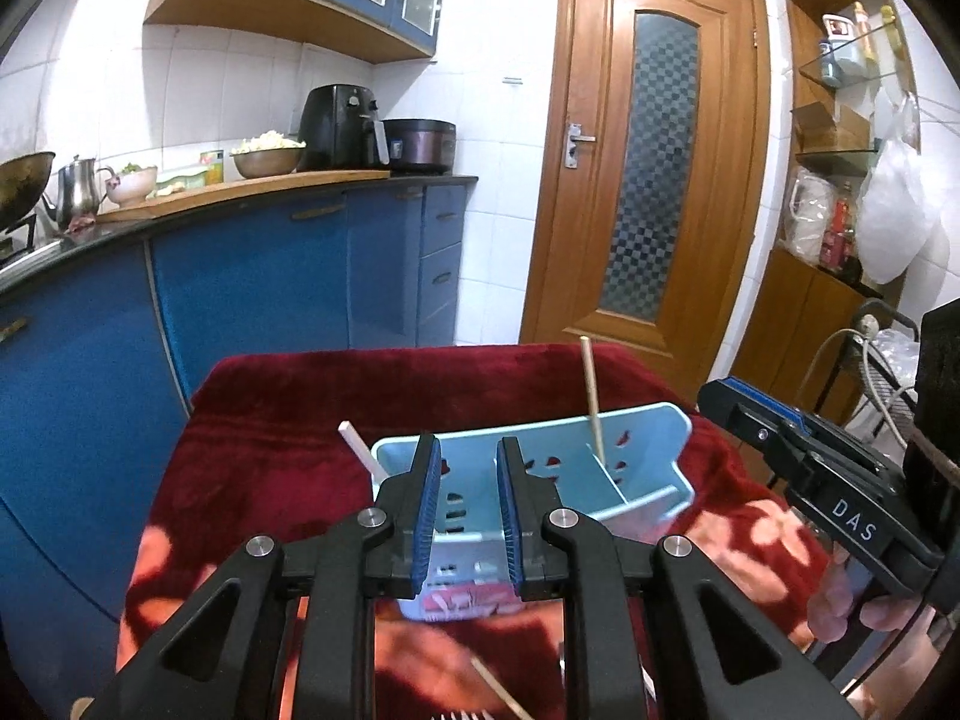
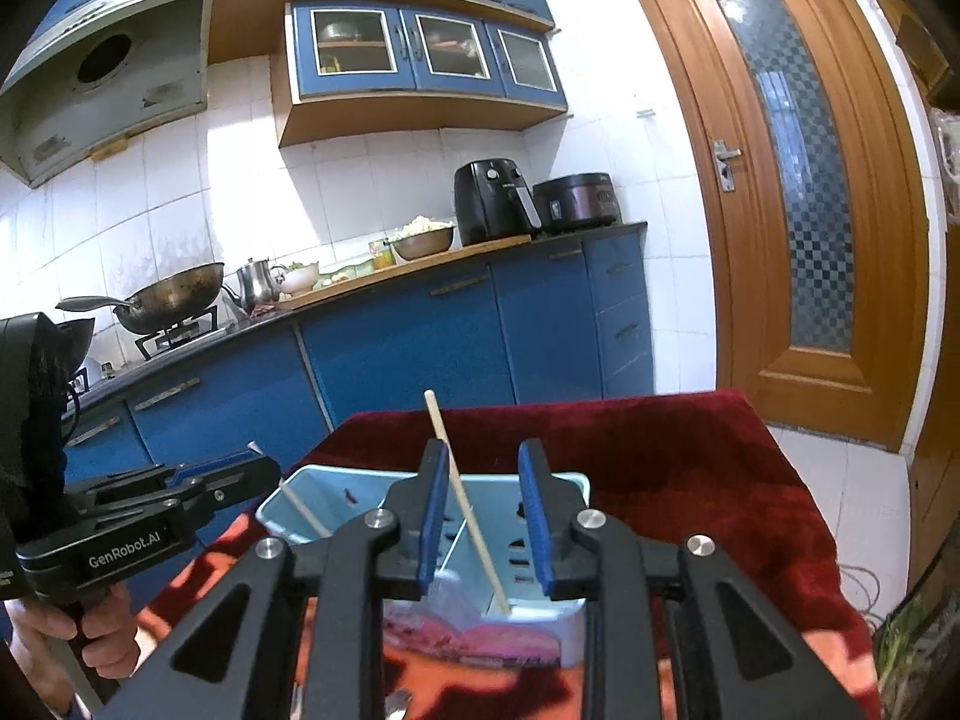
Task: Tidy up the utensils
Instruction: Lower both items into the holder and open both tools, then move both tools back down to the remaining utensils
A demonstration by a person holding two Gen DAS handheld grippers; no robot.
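On the red blanket (image 1: 288,420), a blue utensil caddy (image 1: 636,438) holds a wooden chopstick (image 1: 591,396) and white chopstick (image 1: 360,447); another chopstick (image 1: 501,687) lies outside. Both grippers, left gripper (image 1: 467,516) and right gripper (image 2: 485,519), hover slightly parted, empty.

A divided holder (image 1: 648,438) stands on a cloth-covered table (image 1: 288,420). One chopstick (image 1: 593,402) leans in its right compartment, another stick (image 1: 363,450) in its left end. The left gripper (image 1: 468,510) hangs just before the holder, the right gripper (image 2: 483,516) beside it. Behind the table runs a counter (image 2: 420,267), a door (image 1: 654,168) to its right.
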